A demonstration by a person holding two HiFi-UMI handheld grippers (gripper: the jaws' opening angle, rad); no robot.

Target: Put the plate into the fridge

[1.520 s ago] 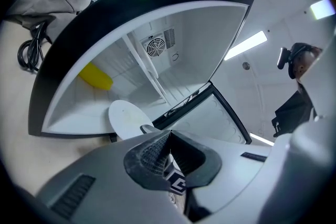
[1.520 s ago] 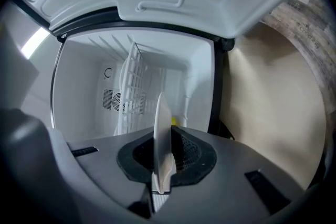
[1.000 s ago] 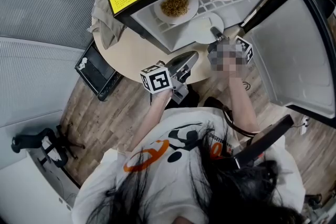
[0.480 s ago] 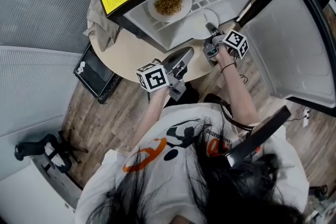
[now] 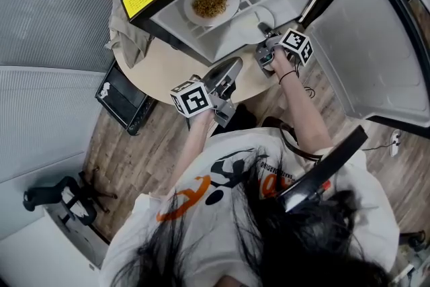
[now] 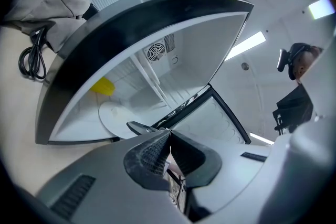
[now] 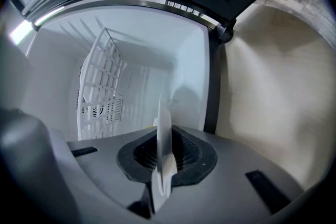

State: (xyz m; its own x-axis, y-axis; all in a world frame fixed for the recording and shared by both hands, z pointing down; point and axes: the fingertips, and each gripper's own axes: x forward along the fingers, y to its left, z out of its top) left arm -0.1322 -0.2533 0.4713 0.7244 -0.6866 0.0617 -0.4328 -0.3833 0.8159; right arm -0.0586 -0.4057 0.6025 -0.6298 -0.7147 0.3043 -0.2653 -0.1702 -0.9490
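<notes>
At the mouth of the open white fridge [image 5: 222,44], the right gripper [image 7: 165,152] has its jaws pinched on the round white plate [image 7: 164,118] by its rim alone, a shallow hold that could let it slip, while the left gripper [image 6: 167,140] hangs with jaws pressed together, empty.
</notes>
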